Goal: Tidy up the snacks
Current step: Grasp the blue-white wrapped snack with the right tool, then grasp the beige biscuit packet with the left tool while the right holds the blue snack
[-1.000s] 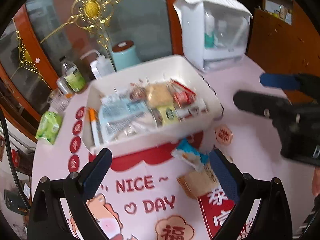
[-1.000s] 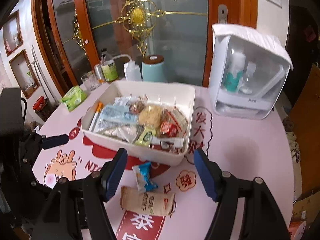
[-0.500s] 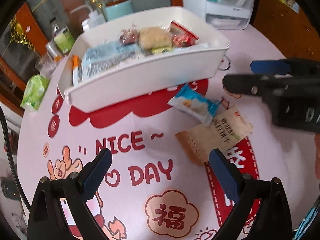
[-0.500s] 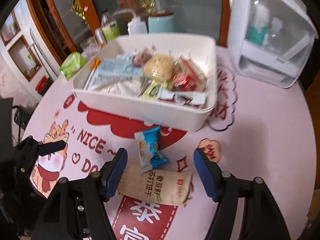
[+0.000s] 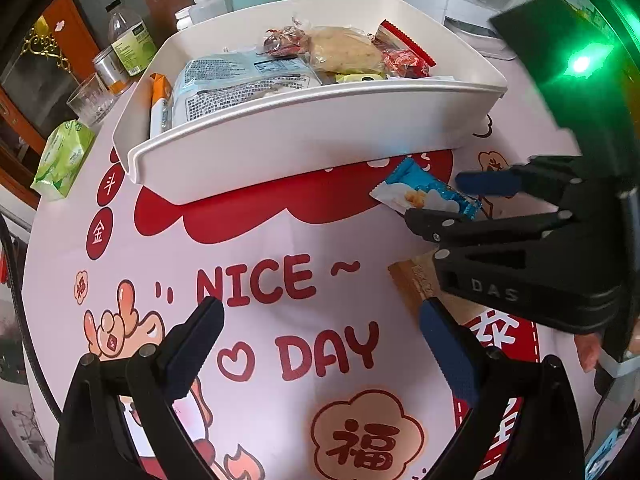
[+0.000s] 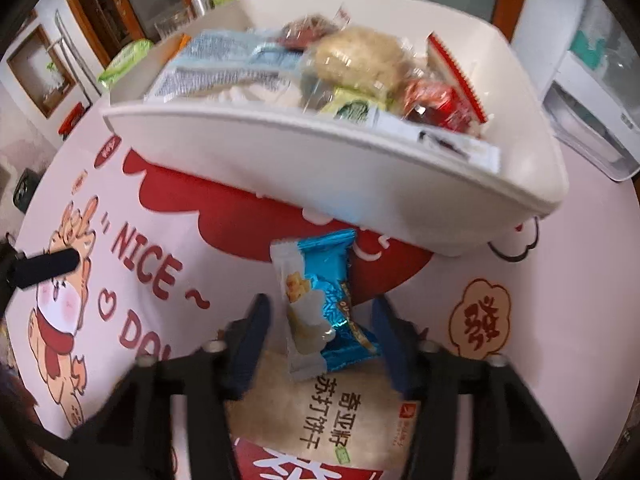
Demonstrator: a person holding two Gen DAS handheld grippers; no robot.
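Note:
A white bin (image 5: 304, 148) full of wrapped snacks stands on the pink printed tablecloth. In front of it a blue snack packet (image 6: 316, 292) lies partly on top of a tan cracker packet (image 6: 320, 408). My right gripper (image 6: 320, 320) points down over the blue packet (image 5: 420, 192). Its jaws are closing with the packet between them, and a gap still shows at the left finger. My left gripper (image 5: 320, 352) hovers open over the "NICE DAY" print with nothing between its fingers. In the left wrist view the right gripper covers most of the tan packet (image 5: 412, 280).
A green tissue pack (image 5: 60, 160), a glass (image 5: 90, 98) and a bottle (image 5: 132, 40) stand behind the bin (image 6: 360, 184) to the left. A white case with a clear front (image 6: 592, 92) stands at the back right. The table's edge curves close by at the left.
Both grippers have come down close to the table. The right jaws have narrowed around the blue packet. The left gripper stays wide open.

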